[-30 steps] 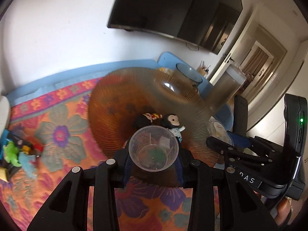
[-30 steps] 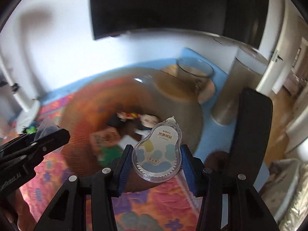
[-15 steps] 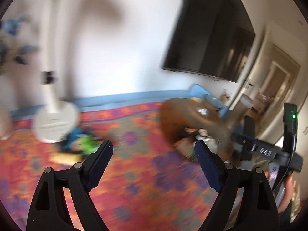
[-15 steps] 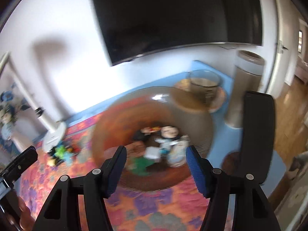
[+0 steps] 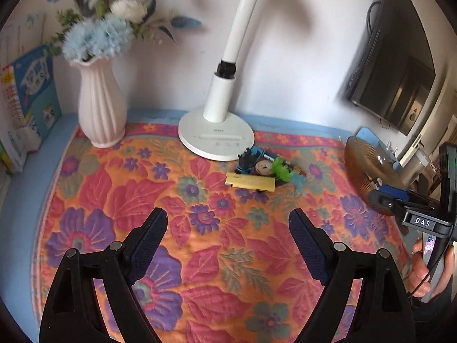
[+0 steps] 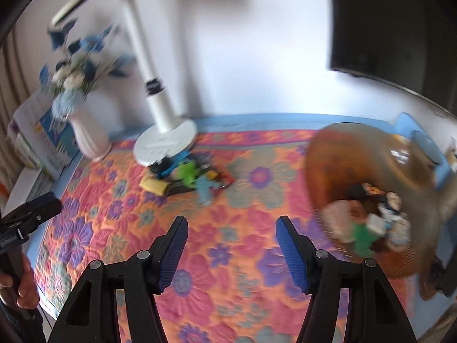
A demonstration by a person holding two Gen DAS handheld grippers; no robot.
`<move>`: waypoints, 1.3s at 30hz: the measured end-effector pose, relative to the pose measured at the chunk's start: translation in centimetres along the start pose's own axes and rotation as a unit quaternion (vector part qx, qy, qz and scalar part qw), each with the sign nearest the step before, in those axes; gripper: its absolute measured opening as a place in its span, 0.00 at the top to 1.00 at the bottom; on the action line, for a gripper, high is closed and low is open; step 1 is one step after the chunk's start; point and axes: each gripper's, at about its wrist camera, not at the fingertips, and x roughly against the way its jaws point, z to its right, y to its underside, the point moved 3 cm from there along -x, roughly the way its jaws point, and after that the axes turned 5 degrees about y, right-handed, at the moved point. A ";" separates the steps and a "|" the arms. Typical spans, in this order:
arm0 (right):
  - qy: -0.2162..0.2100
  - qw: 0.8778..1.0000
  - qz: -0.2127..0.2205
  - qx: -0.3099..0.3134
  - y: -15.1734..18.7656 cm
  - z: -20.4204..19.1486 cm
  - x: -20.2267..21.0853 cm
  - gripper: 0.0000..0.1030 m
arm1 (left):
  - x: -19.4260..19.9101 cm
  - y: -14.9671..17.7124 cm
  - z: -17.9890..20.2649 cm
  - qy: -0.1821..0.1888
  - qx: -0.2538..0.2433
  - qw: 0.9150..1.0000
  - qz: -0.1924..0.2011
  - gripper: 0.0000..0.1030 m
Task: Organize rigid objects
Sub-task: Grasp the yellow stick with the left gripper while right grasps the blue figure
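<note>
Both the left gripper (image 5: 228, 228) and the right gripper (image 6: 230, 235) hang wide apart and empty above a floral table (image 5: 120, 200). A toy pile (image 5: 264, 173) lies just beside the white lamp base (image 5: 215, 138). The amber bowl (image 6: 368, 177), blurred, seems to hold small figures, well apart from the lamp.

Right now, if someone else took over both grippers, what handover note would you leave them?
Left gripper: open, holding nothing, above the floral cloth.
Right gripper: open, holding nothing.
Amber bowl: on the right side of the cloth, several small items already inside.
Toy pile: loose beside the lamp base, including a yellow bar and a green piece.
Left to do: move the pile into the bowl, piece by piece.
</note>
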 end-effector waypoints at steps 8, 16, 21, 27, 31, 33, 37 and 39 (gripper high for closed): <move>-0.084 0.994 -0.059 -0.030 -1.4 -1.7 -6.5 0.39 | -9.6 -1.3 0.4 0.047 -0.109 0.988 -0.096 0.17; -0.087 0.988 -0.100 -0.079 -2.2 -1.3 -12.5 0.41 | -16.0 -3.3 0.5 0.069 -0.185 0.972 -0.130 0.17; -0.079 0.988 -0.108 -0.071 -2.7 -2.3 -14.7 0.46 | -17.9 -3.6 0.9 0.097 -0.204 0.963 -0.149 0.17; -0.045 0.995 -0.083 -0.043 -2.7 -2.7 -14.3 0.78 | -17.2 -2.2 2.8 0.115 -0.243 0.949 -0.163 0.47; -0.061 0.994 -0.078 -0.052 -1.9 -1.9 -12.7 0.78 | -16.1 -1.6 3.0 0.102 -0.226 0.954 -0.167 0.79; -0.067 0.994 -0.072 -0.046 -1.4 -1.7 -11.7 0.78 | -15.4 -1.2 2.7 0.096 -0.197 0.962 -0.161 0.80; -0.116 0.992 -0.056 -0.006 0.6 -2.1 -8.4 0.78 | -12.6 1.0 2.6 0.092 -0.157 0.971 -0.155 0.80; -0.133 0.989 -0.052 0.021 2.4 -2.3 -6.1 0.78 | -11.0 2.4 2.8 0.099 -0.134 0.973 -0.161 0.80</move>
